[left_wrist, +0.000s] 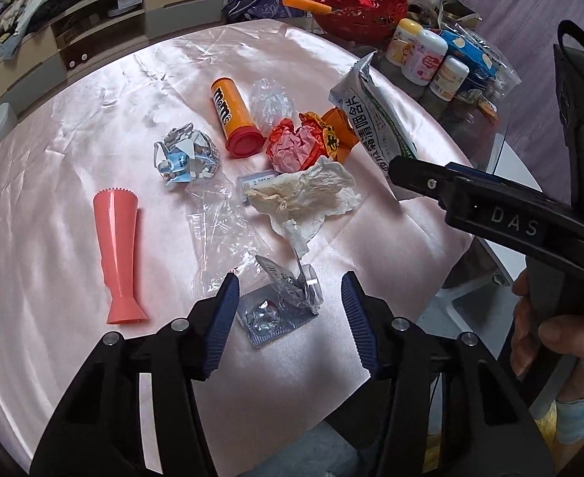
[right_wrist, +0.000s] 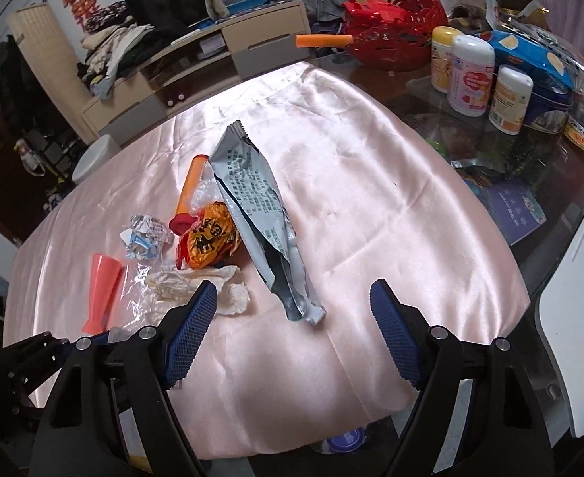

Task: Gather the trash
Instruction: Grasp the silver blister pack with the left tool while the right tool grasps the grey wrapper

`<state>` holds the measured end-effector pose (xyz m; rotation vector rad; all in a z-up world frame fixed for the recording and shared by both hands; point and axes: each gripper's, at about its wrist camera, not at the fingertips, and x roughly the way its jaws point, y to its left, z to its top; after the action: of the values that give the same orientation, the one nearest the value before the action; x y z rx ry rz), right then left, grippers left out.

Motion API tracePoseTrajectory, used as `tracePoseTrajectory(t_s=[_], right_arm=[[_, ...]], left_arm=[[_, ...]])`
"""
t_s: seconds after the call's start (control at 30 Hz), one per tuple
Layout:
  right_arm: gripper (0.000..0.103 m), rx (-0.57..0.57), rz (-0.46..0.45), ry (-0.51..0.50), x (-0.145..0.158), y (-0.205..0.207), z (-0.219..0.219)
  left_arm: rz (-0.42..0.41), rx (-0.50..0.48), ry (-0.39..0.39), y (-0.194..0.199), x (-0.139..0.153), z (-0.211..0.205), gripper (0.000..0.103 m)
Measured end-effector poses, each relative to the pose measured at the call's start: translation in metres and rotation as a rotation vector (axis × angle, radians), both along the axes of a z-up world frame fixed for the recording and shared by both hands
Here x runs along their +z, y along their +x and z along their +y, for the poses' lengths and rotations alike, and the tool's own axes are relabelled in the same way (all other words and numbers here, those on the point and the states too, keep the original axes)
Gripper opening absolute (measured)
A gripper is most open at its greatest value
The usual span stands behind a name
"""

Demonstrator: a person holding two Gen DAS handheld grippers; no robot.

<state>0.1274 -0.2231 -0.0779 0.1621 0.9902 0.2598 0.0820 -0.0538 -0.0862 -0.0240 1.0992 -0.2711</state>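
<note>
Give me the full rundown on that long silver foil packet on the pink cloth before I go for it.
The silver foil packet is a long, crinkled metallic sachet with dark printed text and a serrated far end. It looks opened and mostly flat, lying diagonally on the pink satin cloth, near end pointing toward the right gripper. Its left edge rests against the orange wrapper and overlaps the M&M's tube. Nothing grips it.

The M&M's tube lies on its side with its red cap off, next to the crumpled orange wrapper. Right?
Not quite: the red cap is on the M&M's tube. The left wrist view shows it closing the near end. The tube does lie on its side next to the crumpled orange wrapper.
</note>
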Motion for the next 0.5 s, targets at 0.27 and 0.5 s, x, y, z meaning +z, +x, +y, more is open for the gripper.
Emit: tracePoseTrajectory(t_s=[0.27,0.5], right_arm=[[0.021,0.027,0.046,-0.024,-0.015,0.016,0.013],[0.017,0.021,0.021,-0.059,-0.005,0.005,0.009]], left_arm=[[0.021,0.004,0.007,0.007,-0.006,0.003,0.026],[-0.003,-0.008,0.009,0.002,0.001,0.003,0.026]])
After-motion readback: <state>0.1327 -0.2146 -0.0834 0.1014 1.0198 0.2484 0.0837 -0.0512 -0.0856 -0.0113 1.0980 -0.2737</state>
